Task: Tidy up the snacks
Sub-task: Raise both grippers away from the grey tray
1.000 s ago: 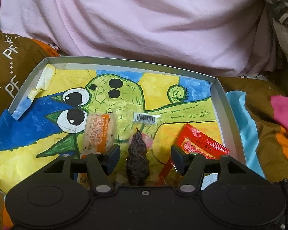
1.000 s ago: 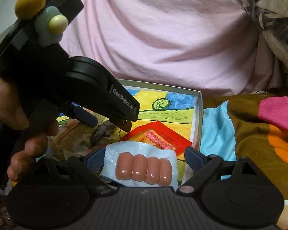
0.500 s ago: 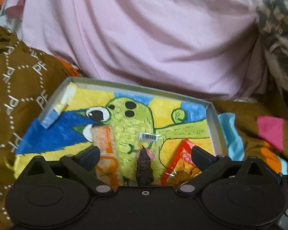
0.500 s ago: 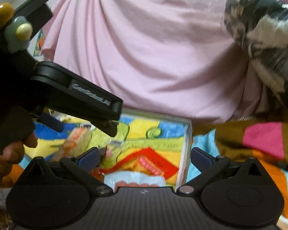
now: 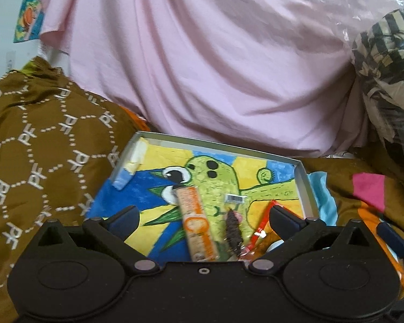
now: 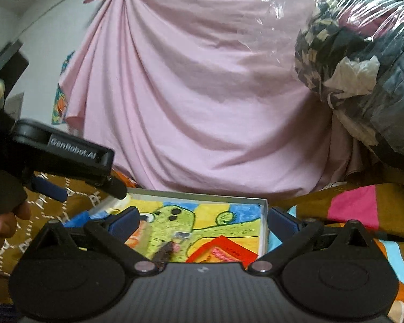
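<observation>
Grey tray (image 5: pixel 305 188), three snack packets (one red (image 6: pixel 223 251)), two tools (image 5: pixel 202 219) (image 6: pixel 202 222) gaping, empty.

white "pf" letters repeat across the brown patterned cloth (image 5: pixel 48 145) left of the tray. the left gripper (image 6: pixel 75 185), seen from the right wrist, bears "genrobot.ai" along its side. print on the snack packets is too blurred to read.

Both tongs (image 5: pixel 202 219) (image 6: pixel 202 222) opened, drew back, empty.
</observation>
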`<state>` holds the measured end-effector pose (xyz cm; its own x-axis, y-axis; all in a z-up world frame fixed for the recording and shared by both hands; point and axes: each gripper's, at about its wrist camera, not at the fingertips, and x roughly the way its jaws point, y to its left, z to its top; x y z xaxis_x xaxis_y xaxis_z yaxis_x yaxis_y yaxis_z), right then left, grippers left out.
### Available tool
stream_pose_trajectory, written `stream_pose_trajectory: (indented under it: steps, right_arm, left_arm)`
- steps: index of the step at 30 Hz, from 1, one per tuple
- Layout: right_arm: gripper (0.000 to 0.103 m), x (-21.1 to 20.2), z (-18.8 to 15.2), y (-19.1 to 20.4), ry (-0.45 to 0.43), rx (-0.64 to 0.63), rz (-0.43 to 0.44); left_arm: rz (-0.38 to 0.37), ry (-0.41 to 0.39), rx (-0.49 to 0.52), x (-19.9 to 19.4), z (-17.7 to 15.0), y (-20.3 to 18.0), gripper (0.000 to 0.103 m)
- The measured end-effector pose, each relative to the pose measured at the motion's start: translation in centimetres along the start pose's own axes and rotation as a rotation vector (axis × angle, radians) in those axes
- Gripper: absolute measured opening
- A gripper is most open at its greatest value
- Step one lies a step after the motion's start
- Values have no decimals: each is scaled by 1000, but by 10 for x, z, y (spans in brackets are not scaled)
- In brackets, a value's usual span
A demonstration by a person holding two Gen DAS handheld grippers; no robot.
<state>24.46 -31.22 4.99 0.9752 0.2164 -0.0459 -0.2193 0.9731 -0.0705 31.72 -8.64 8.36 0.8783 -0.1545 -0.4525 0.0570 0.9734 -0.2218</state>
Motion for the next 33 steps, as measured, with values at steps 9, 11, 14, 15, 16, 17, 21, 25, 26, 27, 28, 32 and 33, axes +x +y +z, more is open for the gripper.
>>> stream_pose_trajectory:
  steps: [9, 11, 14, 15, 16, 17, 21, 25, 26, 27, 28, 32, 33]
  right_arm:
    - [103, -33, 12, 18, -18, -39, 35]
    - [103, -39, 12, 21, -10, -37, 41]
    - [103, -50, 13, 25, -2, -29, 47]
    - [103, -54, 14, 26, -1, -24, 48]
    - [103, -58, 14, 27, 0, -19, 50]
    - [103, -61, 15, 29, 1, -15, 51]
    - [103, -73, 15, 38, 15, -9, 55]
    - [103, -81, 12, 51, 44, -8, 77]
    - [103, -83, 11, 55, 54, -8, 87]
    - [103, -85, 10, 59, 63, -9, 95]
    - [103, -86, 9, 63, 72, -12, 104]
    - [103, -95, 2, 82, 113, -62, 125]
    - [103, -96, 1, 87, 125, -74, 131]
  left_arm:
    - [37, -1, 17, -49, -18, 29, 102]
    - [43, 1, 9, -59, -22, 36, 102]
    - [54, 9, 6, -73, -29, 48, 102]
    - [58, 11, 8, -77, -32, 51, 102]
    - [61, 13, 9, -80, -34, 53, 102]
    - [64, 17, 10, -84, -36, 56, 102]
    - [74, 32, 10, -95, -46, 66, 102]
    - [84, 49, 14, -104, -59, 77, 102]
    - [87, 54, 16, -106, -63, 80, 102]
    - [88, 59, 15, -108, -67, 82, 102]
    - [91, 65, 13, -109, -70, 85, 102]
    - [101, 89, 16, -114, -85, 93, 102]
    - [104, 93, 19, -115, -88, 95, 102]
